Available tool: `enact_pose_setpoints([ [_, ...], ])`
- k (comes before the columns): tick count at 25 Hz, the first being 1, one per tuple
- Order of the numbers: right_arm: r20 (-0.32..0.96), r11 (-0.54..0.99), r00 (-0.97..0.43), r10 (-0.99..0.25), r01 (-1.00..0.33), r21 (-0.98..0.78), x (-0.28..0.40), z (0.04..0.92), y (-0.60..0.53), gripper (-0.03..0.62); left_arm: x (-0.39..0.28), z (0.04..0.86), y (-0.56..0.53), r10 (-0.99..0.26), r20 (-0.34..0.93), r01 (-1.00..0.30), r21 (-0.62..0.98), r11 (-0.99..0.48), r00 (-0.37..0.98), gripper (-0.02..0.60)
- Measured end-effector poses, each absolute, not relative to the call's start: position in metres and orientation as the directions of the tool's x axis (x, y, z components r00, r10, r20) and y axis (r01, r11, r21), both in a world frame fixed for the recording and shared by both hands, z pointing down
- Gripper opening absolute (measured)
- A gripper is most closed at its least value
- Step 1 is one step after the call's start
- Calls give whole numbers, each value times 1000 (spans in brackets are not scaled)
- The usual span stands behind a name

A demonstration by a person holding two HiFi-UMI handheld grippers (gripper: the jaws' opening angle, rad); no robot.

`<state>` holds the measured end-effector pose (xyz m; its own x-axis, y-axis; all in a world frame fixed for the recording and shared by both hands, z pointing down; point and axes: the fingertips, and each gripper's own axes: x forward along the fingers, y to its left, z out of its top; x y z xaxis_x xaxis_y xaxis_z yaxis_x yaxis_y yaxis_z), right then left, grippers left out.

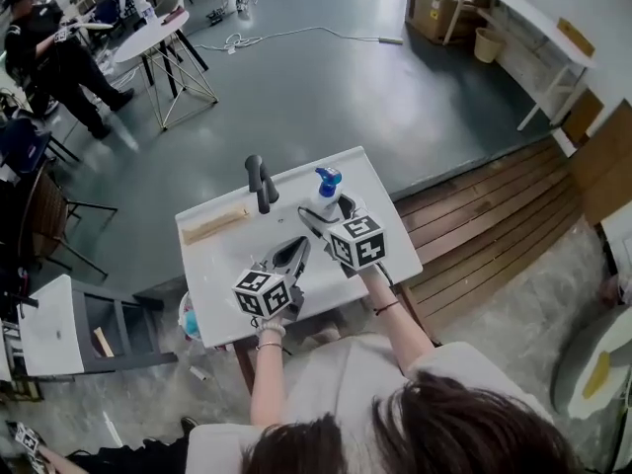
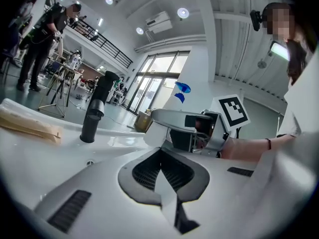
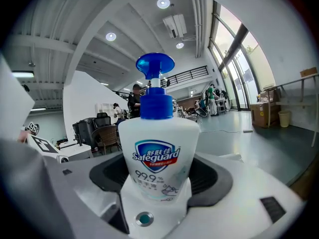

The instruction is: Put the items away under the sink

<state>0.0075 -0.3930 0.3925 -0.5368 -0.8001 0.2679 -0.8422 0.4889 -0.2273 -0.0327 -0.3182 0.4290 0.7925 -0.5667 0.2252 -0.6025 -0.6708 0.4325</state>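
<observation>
A white soap bottle with a blue pump [image 1: 327,188] [image 3: 158,148] stands upright at the far right of the white sink counter [image 1: 222,275]. My right gripper [image 1: 318,217] [image 3: 157,183] is shut on its lower body, a dark pad against each side. A round drain [image 3: 144,218] shows just below the bottle. My left gripper [image 1: 293,250] [image 2: 162,178] hovers over the counter's middle, shut and holding nothing. In the left gripper view the bottle's pump [image 2: 182,89] rises behind the right gripper. The black faucet [image 1: 259,181] [image 2: 97,106] stands at the back.
A flat wooden piece [image 1: 214,224] [image 2: 27,123] lies at the counter's back left. A grey open shelf unit [image 1: 94,329] stands left of the sink. Wooden decking [image 1: 494,225] is on the right. A person in black [image 1: 49,52] stands near a round table [image 1: 148,38].
</observation>
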Motion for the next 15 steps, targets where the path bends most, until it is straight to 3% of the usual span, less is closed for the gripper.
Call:
enact_pose_setpoints([
  [15, 246, 597, -651, -718, -758, -263, 23, 381, -343, 364, -15, 416, -272, -674, 209, -689, 413, -596, 708, -3],
])
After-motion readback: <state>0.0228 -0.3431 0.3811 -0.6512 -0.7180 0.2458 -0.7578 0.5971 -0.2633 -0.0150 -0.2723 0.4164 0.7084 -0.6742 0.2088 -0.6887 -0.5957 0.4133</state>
